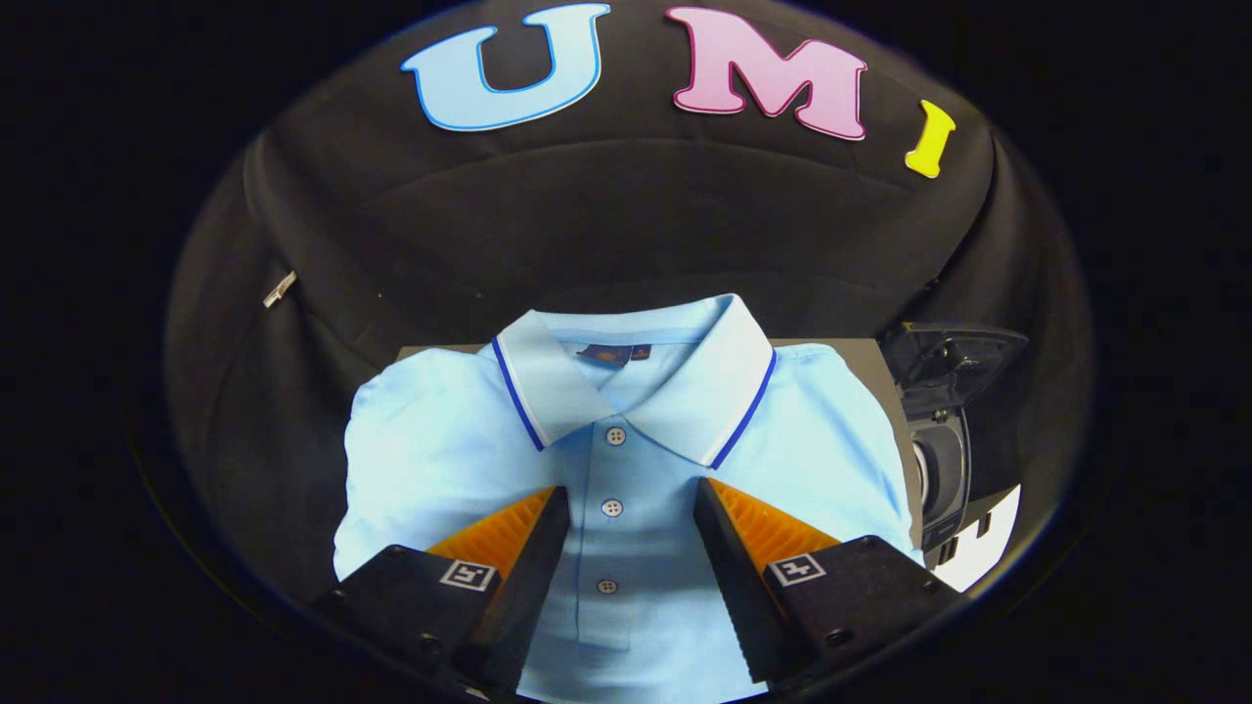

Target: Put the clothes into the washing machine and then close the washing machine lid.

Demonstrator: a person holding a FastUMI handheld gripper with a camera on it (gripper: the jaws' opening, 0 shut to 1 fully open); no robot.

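Note:
A folded light-blue polo shirt with a white, blue-edged collar lies flat just ahead of and under me. My gripper hangs open over it, one finger on each side of the buttoned placket, with nothing pinched between them. To the right of the shirt stands a small dark washing machine with its lid raised and its round drum opening facing the shirt.
The shirt rests on a grey board whose far edge shows behind the collar. Black cloth wall rises close behind it. A white surface shows below the washing machine.

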